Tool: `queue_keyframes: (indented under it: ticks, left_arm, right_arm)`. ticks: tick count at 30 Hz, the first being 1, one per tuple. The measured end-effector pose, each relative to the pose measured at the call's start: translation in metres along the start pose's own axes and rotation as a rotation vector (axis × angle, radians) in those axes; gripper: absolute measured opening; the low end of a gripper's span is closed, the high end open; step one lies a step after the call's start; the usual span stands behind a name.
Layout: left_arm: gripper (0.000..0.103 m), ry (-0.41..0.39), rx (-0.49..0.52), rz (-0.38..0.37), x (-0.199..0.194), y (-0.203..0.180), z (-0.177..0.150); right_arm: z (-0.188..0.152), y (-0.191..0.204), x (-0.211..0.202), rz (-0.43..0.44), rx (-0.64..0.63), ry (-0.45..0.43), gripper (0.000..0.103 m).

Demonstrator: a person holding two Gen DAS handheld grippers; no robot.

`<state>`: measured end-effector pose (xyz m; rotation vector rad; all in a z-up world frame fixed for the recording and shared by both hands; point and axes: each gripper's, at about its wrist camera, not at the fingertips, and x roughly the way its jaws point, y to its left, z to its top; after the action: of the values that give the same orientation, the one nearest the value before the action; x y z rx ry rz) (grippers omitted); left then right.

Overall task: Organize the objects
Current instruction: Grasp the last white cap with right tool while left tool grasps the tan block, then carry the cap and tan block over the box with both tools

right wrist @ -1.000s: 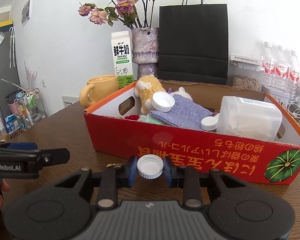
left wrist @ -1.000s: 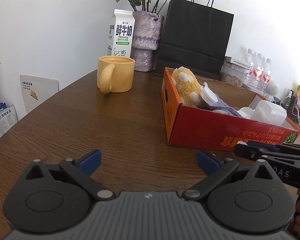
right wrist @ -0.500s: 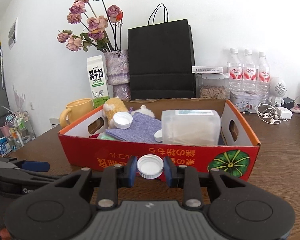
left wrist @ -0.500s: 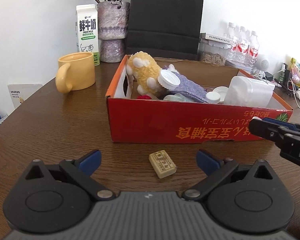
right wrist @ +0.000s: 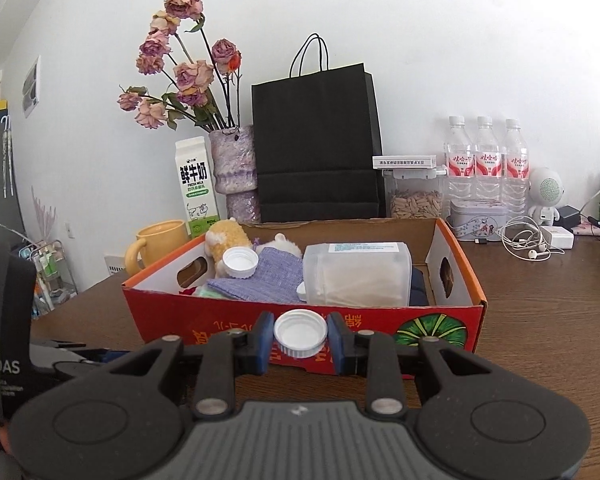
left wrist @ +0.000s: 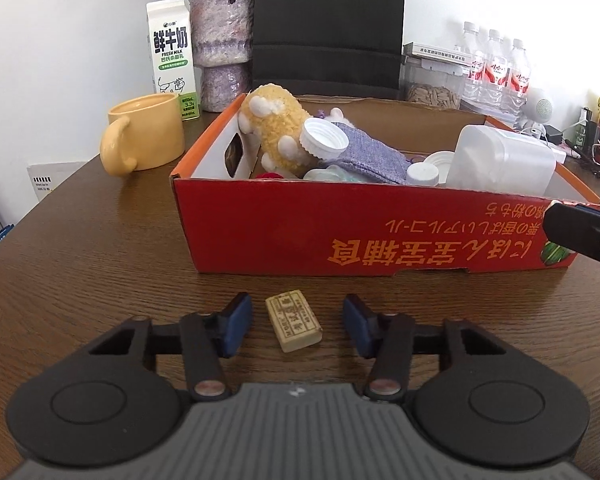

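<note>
White wall backs a dark wooden bench [left wrist: 80, 248] that carries everything. Along its far edge stand a black paper bag [right wrist: 316, 148], a vase of dried roses [right wrist: 234, 164], a milk carton [left wrist: 172, 56] and three water bottles [right wrist: 486, 160]; a yellow mug [left wrist: 144, 138] sits nearer, toward the left edge.

Largest of the task's things is the red cardboard box [left wrist: 360, 236], lying across the middle of the bench with its long printed side facing both cameras. Inside it are a clear plastic container [right wrist: 358, 276] toward the right end, a yellow plush toy [left wrist: 274, 130] at the left end, a purple cloth [left wrist: 368, 156] between them, and loose white caps.

Close before the box's front wall, a small tan eraser block [left wrist: 294, 320] lies flat on the bench. The left gripper [left wrist: 296, 320] is held low and level over the wood, its jaws parted to either side of the block, blue pads well clear of it.

The right gripper [right wrist: 300, 334] is raised level in front of the box wall, jaws closed on a white bottle cap [right wrist: 300, 333], whose open side faces the camera.
</note>
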<state>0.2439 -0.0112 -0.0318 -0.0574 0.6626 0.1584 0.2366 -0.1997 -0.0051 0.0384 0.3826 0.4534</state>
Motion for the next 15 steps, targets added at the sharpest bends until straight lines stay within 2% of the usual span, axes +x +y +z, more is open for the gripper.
queue_keyframes:
  ticks: [1, 2, 8, 15]
  left_arm:
    - [0.028, -0.003, 0.001, 0.001, -0.001, 0.0, 0.0]
    - [0.022, -0.006, 0.002, 0.002, -0.001, 0.0, 0.0]
    - [0.022, -0.032, -0.008, -0.01, -0.011, 0.001, 0.0]
    - [0.022, -0.16, -0.011, -0.054, -0.047, 0.004, 0.014]
  right_arm:
    - [0.0, 0.0, -0.001, 0.002, -0.002, -0.002, 0.028]
    - [0.0, 0.001, -0.001, 0.002, -0.003, -0.003, 0.028]
    - [-0.001, 0.003, -0.002, 0.003, -0.011, -0.005, 0.028]
    - [0.008, 0.002, -0.008, 0.01, -0.02, -0.044, 0.028]
